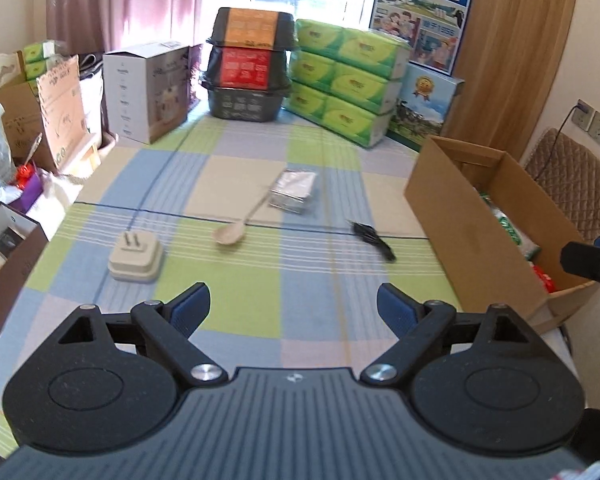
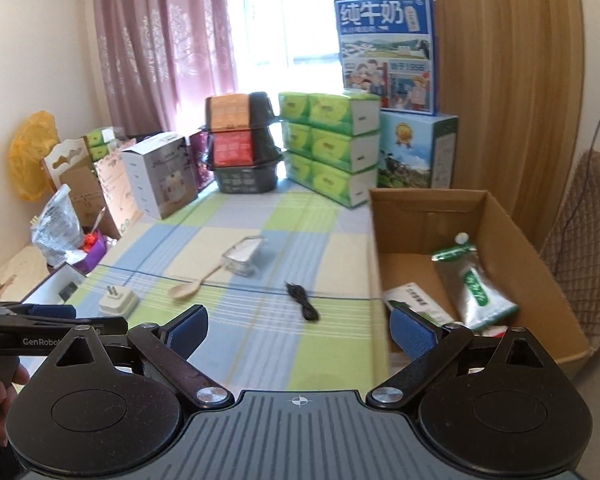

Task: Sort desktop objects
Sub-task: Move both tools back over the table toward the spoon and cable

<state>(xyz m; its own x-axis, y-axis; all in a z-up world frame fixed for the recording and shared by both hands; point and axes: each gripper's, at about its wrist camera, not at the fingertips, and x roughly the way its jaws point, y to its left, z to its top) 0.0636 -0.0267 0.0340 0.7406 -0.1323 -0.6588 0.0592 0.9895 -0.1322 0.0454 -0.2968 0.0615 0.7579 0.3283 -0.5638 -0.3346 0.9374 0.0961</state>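
A white plug adapter, a beige spoon, a clear foil-wrapped box and a black cable are lying apart across the middle of the frame on the checked tablecloth. At right, the cardboard box is holding a green-and-silver pouch. Both the left gripper and the right gripper are hovering at the bottom, jaws spread wide, gripping nothing.
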